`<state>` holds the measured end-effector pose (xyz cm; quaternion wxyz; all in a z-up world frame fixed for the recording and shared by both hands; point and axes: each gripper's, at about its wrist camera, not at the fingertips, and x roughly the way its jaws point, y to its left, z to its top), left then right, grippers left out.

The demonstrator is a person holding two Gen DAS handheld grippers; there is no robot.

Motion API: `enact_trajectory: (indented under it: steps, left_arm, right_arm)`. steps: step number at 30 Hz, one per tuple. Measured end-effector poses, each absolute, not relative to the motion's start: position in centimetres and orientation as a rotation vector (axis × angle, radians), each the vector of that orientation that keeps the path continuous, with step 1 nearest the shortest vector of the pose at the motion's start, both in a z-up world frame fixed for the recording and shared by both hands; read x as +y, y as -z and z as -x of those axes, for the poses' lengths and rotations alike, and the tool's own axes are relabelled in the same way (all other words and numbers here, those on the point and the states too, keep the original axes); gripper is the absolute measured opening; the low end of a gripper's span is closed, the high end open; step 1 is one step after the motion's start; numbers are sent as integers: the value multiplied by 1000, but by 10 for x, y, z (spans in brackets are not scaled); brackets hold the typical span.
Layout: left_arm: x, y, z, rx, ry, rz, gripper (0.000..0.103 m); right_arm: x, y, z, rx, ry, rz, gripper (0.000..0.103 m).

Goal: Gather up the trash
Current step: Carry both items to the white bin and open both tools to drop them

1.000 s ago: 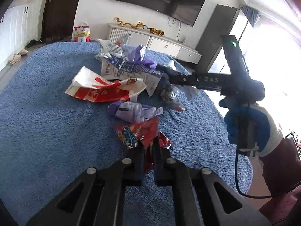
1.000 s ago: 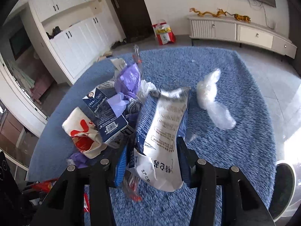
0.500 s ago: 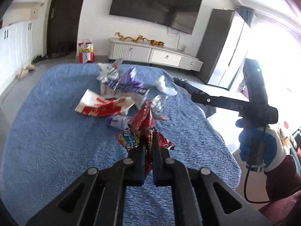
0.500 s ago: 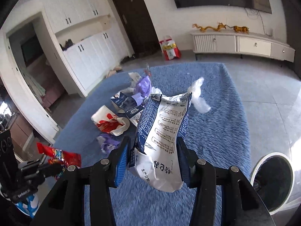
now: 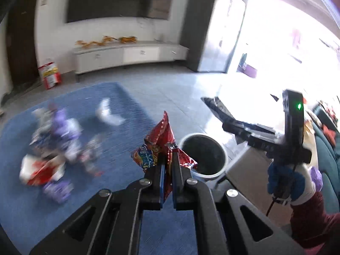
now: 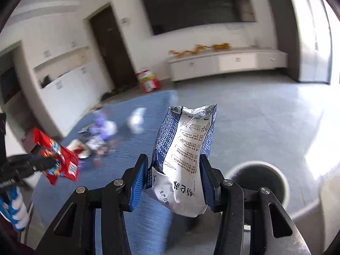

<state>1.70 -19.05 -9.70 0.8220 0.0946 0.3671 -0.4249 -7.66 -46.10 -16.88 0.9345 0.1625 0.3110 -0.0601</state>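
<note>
My left gripper (image 5: 168,159) is shut on a crumpled red snack wrapper (image 5: 158,140), held in the air just left of a round white trash bin (image 5: 221,165) with a dark inside. My right gripper (image 6: 173,159) is shut on a white and blue bag (image 6: 184,155), upright between its blue pads; the same trash bin (image 6: 282,180) stands at the lower right on the floor. In the right wrist view the red wrapper (image 6: 58,159) and left gripper appear at the far left. The rest of the trash pile (image 5: 55,144) lies on the blue carpet (image 5: 119,110).
A clear plastic bag (image 5: 108,114) lies apart on the carpet. A white TV cabinet (image 5: 127,55) lines the far wall under a dark screen. A red bag (image 5: 50,76) stands by the door. A gloved hand (image 5: 284,178) holds the right gripper; a grey box edge sits beside the bin.
Both grippers lifted their loads off the carpet and swung right, away from the trash pile, toward the bin. The bin has come into the left wrist view.
</note>
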Motion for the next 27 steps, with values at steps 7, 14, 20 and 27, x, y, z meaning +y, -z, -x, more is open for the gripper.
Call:
enact_trajectory:
  steps: [7, 14, 20, 27]
  left_arm:
    - [-324, 123, -33, 854, 1004, -316, 5]
    - [-414, 167, -52, 958, 1011, -331, 5]
    - [-457, 199, -78, 1036, 985, -288, 10]
    - [-463, 210, -95, 1076, 1000, -208, 44]
  right_arm:
    - [-534, 213, 84, 706, 275, -395, 48]
    - [-581, 250, 67, 779, 356, -411, 48]
    - [-606, 271, 51, 814, 391, -396, 49]
    - [-618, 290, 48, 855, 444, -391, 58]
